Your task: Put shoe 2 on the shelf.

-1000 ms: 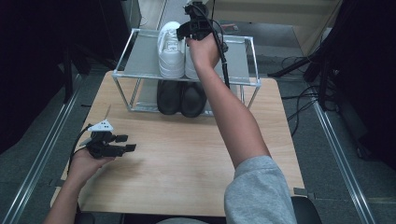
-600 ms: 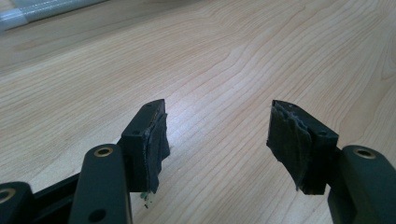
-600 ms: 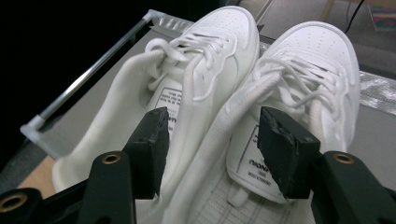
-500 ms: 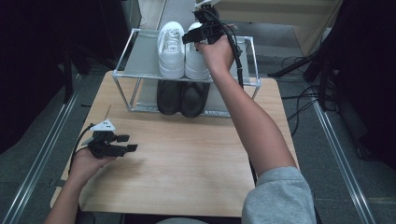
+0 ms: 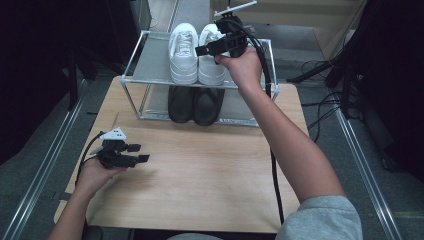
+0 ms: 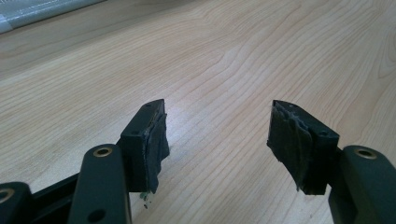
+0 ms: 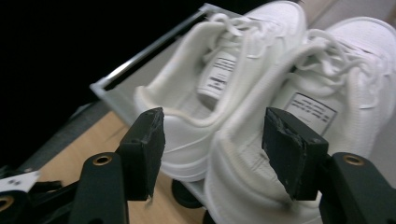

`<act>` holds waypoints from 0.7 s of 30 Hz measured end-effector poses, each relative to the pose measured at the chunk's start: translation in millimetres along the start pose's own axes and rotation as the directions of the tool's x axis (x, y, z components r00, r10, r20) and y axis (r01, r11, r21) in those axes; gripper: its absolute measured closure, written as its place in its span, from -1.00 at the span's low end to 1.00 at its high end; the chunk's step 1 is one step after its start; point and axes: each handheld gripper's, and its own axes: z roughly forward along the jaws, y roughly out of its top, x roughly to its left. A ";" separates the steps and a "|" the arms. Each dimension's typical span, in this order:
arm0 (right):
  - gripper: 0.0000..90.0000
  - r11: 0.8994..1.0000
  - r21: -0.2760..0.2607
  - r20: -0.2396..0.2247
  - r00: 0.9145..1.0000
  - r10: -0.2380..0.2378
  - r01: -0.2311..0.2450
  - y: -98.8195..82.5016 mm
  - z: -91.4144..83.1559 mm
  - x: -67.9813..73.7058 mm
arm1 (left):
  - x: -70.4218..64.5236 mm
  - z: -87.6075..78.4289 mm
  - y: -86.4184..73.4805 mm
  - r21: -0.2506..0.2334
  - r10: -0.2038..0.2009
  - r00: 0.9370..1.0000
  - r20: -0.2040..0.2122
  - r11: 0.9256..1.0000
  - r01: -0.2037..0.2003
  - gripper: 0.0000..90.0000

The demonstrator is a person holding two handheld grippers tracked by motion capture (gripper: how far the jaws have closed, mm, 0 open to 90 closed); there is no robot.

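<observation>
Two white sneakers stand side by side on the top shelf of a metal shoe rack (image 5: 150,80), the left sneaker (image 5: 182,52) beside the right sneaker (image 5: 210,70). My right gripper (image 5: 210,45) hovers open just above the right sneaker's heel end. In the right gripper view its jaws (image 7: 212,126) stand wide apart with nothing between them, and the two sneakers' heels (image 7: 187,140) (image 7: 327,84) lie right behind. My left gripper (image 5: 139,153) rests open low over the wooden table (image 6: 233,56) at the near left, holding nothing.
A pair of black shoes (image 5: 195,102) sits on the rack's lower shelf. The rack stands at the table's far edge. Bare wood (image 5: 210,170) spreads between the rack and the near edge. A black cable (image 5: 274,165) trails under my right arm.
My right gripper has shifted right and slightly nearer above the top shelf, from over the sneakers' middle to over the right sneaker. The left gripper has stayed still.
</observation>
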 end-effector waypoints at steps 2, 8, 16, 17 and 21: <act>-0.09 0.999 0.007 0.007 0.999 -0.033 0.033 -4.0 -4.6 3.8 | 0.4 0.5 0.1 -0.002 -0.001 1.000 0.001 1.000 0.001 -0.17; -0.12 0.997 -0.013 -0.032 0.997 -0.070 0.070 -16.7 -18.1 12.9 | -0.1 1.6 0.6 0.007 -0.001 1.000 -0.001 1.000 0.001 -0.17; -0.19 0.993 -0.039 -0.077 0.991 -0.114 0.111 -39.3 -32.6 23.5 | -0.9 1.3 0.8 0.007 0.004 1.000 -0.001 1.000 -0.004 -0.18; -0.19 0.993 -0.044 -0.085 0.990 -0.111 0.108 -43.4 -33.1 23.3 | -1.3 1.2 0.7 0.006 0.004 1.000 0.000 1.000 -0.004 -0.18; -0.17 0.990 -0.054 -0.088 0.987 -0.133 0.128 -60.3 -36.1 26.0 | -1.4 2.3 0.8 0.011 0.011 1.000 -0.008 1.000 -0.011 -0.18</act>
